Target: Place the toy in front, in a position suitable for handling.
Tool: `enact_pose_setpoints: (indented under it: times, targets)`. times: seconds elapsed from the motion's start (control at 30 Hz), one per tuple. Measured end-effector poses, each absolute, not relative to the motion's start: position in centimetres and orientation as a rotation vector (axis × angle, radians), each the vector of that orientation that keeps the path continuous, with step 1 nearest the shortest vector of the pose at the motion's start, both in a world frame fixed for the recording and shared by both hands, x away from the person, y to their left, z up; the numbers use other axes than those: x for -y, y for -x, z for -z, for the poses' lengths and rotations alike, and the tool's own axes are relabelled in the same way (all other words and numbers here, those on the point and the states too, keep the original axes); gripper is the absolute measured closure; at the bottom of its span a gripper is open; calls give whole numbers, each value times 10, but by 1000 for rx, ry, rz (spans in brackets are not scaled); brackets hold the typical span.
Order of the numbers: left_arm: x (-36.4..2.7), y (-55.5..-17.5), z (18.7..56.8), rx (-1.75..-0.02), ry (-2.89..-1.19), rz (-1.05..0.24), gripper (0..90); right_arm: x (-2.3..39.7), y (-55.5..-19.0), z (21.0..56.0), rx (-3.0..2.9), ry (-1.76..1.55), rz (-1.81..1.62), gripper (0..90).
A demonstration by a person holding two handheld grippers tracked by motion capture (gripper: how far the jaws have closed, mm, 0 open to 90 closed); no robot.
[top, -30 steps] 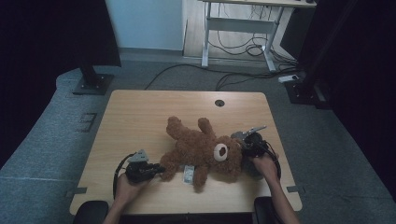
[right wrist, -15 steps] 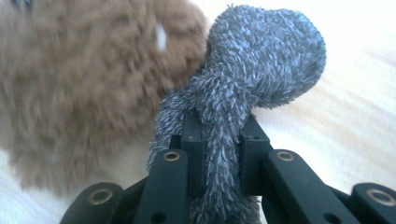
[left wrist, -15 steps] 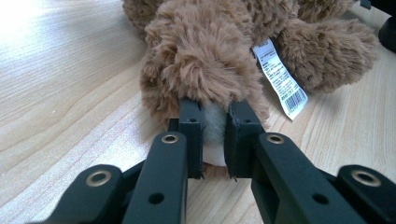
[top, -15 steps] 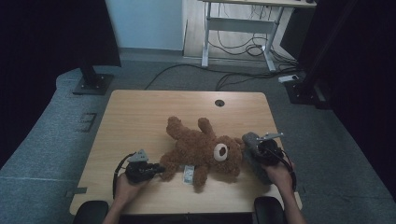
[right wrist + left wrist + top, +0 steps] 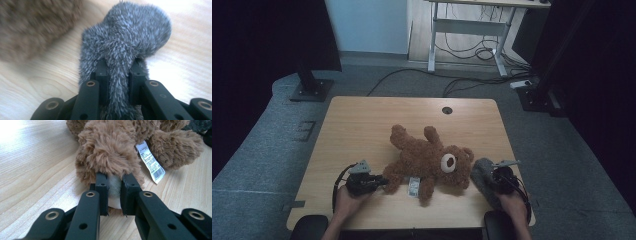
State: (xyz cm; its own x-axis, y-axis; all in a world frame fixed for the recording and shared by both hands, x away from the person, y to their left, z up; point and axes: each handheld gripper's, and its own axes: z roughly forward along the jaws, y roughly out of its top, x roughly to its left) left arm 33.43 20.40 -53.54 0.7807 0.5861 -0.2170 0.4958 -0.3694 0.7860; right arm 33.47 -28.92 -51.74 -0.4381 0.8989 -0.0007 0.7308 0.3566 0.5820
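Left claw (image 5: pixel 114 191): you've clamped it on the bear's (image 5: pixel 427 160) foot.
Right claw (image 5: pixel 117 75): you've pinched the grey fur (image 5: pixel 127 40), off the counter (image 5: pixel 362 125).

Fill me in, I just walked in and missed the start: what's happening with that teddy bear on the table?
A person sits at a wooden table with a two-jaw gripper in each hand. The left gripper is clamped on a leg of the brown teddy bear, which lies on its back mid-table with its white tag showing. The right gripper is closed on a grey furry piece, held on the table just beside the bear's head.
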Motion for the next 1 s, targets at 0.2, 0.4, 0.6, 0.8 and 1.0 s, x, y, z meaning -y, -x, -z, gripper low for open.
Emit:
enact_pose_setpoints:
  times: [0.2, 0.4, 0.6, 0.8, 1.0]
  targets:
    - [-204, -335, 535, -812, -2037, -129, 756, 293, -332, 525, -2284, -1458, -771, 662]
    - [-209, -337, 529, -848, -2013, -169, 616, 294, -329, 507, -2244, -1424, -800, 460]
    - [-217, -333, 514, -841, -1968, -216, 389, 283, -322, 483, -2274, -1311, -874, 386]
    - [-210, -323, 512, -807, -1975, -204, 275, 256, -315, 483, -2382, -1199, -973, 371]
    - [-198, -322, 524, -825, -2047, -199, 246, 231, -313, 499, -2461, -1135, -969, 368]
